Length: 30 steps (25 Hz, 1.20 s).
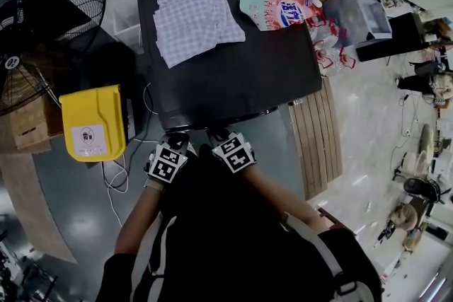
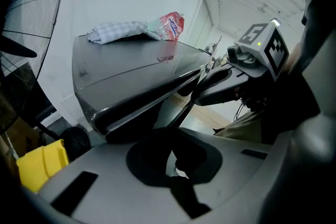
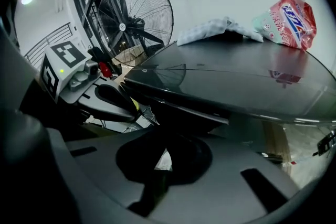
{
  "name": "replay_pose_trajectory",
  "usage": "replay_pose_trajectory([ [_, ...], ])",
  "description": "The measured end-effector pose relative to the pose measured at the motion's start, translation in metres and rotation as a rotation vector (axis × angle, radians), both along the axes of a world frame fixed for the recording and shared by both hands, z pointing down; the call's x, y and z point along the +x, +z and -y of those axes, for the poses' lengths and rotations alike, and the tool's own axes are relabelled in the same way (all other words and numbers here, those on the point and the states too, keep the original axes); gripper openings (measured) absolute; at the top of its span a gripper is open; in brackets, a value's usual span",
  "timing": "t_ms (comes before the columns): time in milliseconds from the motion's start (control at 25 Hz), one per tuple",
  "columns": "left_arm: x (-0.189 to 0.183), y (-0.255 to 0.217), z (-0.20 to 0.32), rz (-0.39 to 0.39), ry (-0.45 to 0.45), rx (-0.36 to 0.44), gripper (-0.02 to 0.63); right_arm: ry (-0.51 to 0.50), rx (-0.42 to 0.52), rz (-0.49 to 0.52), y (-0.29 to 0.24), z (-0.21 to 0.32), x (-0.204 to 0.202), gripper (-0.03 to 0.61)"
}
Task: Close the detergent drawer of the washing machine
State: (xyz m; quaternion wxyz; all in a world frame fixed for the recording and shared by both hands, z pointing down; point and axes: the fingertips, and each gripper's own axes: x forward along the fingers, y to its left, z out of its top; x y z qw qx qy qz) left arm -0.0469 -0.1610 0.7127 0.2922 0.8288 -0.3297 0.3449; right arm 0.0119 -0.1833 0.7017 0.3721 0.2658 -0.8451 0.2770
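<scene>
The dark washing machine (image 1: 241,74) fills the middle of the head view, seen from above. A checked cloth (image 1: 192,16) and a pink detergent pouch (image 1: 277,8) lie on its top. Both grippers sit side by side at its near front edge, marker cubes facing up. My left gripper (image 1: 177,136) and my right gripper (image 1: 216,134) are both shut, with nothing seen between the jaws. The machine's front face and the detergent drawer are hidden under the top's edge (image 2: 131,113). The left gripper view shows the right gripper (image 2: 210,84) beside it. In the right gripper view, the left gripper (image 3: 113,99) appears alongside.
A yellow bin (image 1: 92,122) stands on the floor left of the machine, with white cables (image 1: 117,177) beside it. A big black fan (image 1: 42,18) stands at far left. Wooden slats (image 1: 318,138) lie to the right, with plastic bags (image 1: 333,39) behind them.
</scene>
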Motion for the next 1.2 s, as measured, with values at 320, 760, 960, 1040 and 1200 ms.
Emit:
replay_pose_trajectory([
  [320,-0.004,0.003,0.010,0.015,0.054,0.005,0.009,0.028,-0.025,-0.014,0.002,0.013,-0.004,0.014],
  [760,-0.008,-0.002,0.012,0.000,0.032,0.039,0.010,0.075,-0.023,-0.001,0.001,0.013,-0.002,0.015],
  [960,-0.024,-0.012,0.014,-0.007,-0.082,0.052,0.011,0.075,0.016,0.019,-0.008,0.012,-0.003,0.015],
  [1040,-0.029,-0.018,0.015,-0.015,-0.127,0.071,0.011,0.048,0.046,0.021,-0.015,0.010,-0.006,0.015],
  [1200,-0.036,-0.034,0.009,-0.014,-0.185,0.105,0.011,-0.021,0.093,0.035,-0.028,-0.002,-0.011,0.015],
])
